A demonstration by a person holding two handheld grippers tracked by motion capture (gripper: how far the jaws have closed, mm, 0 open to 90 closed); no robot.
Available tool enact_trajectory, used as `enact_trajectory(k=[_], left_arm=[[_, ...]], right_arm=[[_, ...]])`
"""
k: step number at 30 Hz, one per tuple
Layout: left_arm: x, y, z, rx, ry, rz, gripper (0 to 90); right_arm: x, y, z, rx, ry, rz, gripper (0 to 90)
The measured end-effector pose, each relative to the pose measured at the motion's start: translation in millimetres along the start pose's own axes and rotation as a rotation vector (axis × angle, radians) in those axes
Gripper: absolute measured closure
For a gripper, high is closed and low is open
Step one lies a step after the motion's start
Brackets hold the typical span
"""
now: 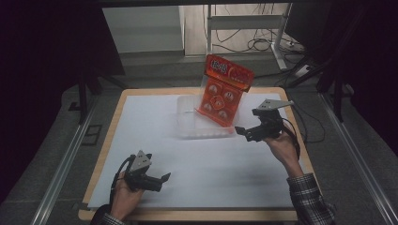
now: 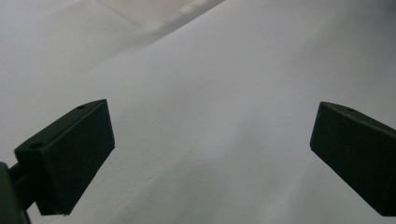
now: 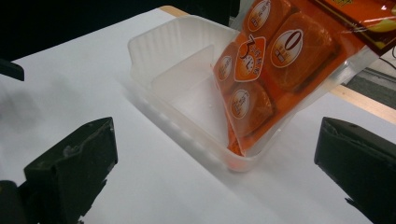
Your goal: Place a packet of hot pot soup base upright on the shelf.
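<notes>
Orange, white and black on a pale table

The glossy orange plastic snack packet (image 1: pixel 221 93) carries white round labels and a red header with white lettering; it stands in a translucent whitish plastic tray (image 1: pixel 187 123). A white sheet (image 1: pixel 211 164) covers the light wooden table (image 1: pixel 117 110). The matt black left gripper (image 1: pixel 157 181) and right gripper (image 1: pixel 248 131) bear grey plates. One sleeve (image 1: pixel 307 199) is dark plaid.

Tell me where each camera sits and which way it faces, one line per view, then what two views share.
High view: above the person's side, looking forward and down on the table; forearms, left gripper, right gripper.
Left gripper view: rides the left gripper, facing bare white sheet between open jaws.
Right gripper view: rides the right gripper, facing the clear tray and orange packet leaning in it.
Shared: the tray and packet appear in the high and right gripper views.
</notes>
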State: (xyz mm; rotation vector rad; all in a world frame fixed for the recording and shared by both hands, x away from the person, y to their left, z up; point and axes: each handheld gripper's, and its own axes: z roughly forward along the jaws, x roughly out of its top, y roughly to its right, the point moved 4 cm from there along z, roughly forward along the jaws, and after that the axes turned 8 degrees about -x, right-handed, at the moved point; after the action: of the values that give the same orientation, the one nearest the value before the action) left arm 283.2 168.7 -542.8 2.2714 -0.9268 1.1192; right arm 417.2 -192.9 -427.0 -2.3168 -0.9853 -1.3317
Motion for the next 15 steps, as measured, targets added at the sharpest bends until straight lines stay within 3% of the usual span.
enact_trajectory(k=[15], left_arm=[[-0.1, 0.2, -0.5, 0.004, 0.000, 0.007, 0.0]], right_arm=[[-13.1, -13.6, -3.5, 0.014, 0.000, -0.006, 0.0]])
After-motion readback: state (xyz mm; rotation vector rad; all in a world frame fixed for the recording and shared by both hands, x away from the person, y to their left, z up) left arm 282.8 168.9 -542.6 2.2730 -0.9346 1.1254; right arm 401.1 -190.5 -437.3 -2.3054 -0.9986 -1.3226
